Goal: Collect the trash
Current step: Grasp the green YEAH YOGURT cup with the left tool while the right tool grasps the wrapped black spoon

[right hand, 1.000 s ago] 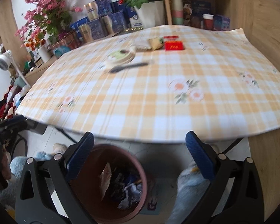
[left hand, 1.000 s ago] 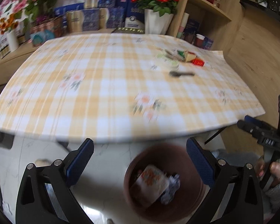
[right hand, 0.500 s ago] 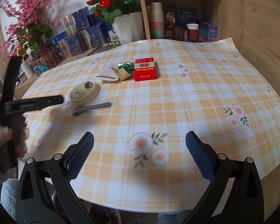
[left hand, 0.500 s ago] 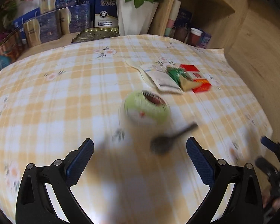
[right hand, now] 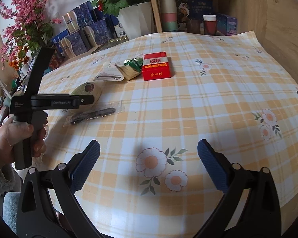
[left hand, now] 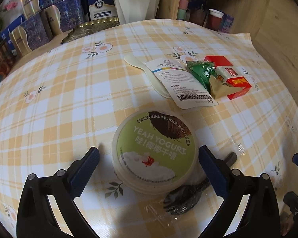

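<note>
The surface (left hand: 73,91) wears a smooth, faintly sheened checked cloth that looks like vinyl. The yogurt tub (left hand: 154,151) is matt cream plastic under a printed green lid. Beside it, a black plastic spoon (left hand: 186,196) lies sealed in clear, glossy, crinkled film. The white sachet (left hand: 180,83) looks like smooth printed paper or laminate; the green wrapper (left hand: 201,72) is shiny foil with a gold inside. The red carton (right hand: 156,66) is glossy card. The left hand-held gripper (left hand: 148,170) has matt black plastic arms and ribbed blue pads (left hand: 83,171). The shelving (right hand: 264,19) is matt wood grain.
</note>
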A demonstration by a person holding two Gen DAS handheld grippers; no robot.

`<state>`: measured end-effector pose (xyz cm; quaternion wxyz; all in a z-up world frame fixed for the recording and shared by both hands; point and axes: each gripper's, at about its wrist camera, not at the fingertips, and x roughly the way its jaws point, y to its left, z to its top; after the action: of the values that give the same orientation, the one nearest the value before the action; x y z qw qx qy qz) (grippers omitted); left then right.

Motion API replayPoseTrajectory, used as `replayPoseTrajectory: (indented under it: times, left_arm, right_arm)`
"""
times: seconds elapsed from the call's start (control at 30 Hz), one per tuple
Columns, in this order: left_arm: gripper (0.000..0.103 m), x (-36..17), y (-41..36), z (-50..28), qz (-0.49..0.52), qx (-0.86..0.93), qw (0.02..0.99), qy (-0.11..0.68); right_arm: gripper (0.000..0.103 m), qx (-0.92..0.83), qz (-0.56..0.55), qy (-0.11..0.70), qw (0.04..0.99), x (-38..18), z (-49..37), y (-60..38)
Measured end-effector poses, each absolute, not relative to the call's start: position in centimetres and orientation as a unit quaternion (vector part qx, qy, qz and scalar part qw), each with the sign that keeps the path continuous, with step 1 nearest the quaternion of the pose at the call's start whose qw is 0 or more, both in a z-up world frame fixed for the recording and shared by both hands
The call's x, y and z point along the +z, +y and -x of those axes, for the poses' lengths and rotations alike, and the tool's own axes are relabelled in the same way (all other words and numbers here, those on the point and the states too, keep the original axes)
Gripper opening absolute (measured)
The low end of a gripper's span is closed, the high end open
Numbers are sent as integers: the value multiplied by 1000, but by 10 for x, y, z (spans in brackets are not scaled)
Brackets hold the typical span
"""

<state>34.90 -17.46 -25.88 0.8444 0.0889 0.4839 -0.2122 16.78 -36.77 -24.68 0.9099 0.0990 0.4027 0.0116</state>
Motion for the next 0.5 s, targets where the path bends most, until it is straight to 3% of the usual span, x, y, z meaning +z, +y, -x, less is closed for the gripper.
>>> replayPoseTrajectory:
  times: [0.07,0.27,0.5]
  left_arm:
    - [82,-255,-173,-348,-83,-216,848,477]
    - [82,-239,-146,-345,-14,-231,850,473]
    - [82,-204,-96,-308,6,-225,876,427]
  right_arm:
    - [97,21,-93,407,908,-248,-170,-364]
    - [97,74,-24,417,906,-242,-180,-341]
    - [97,177,141,444,867,-244,-219,-292]
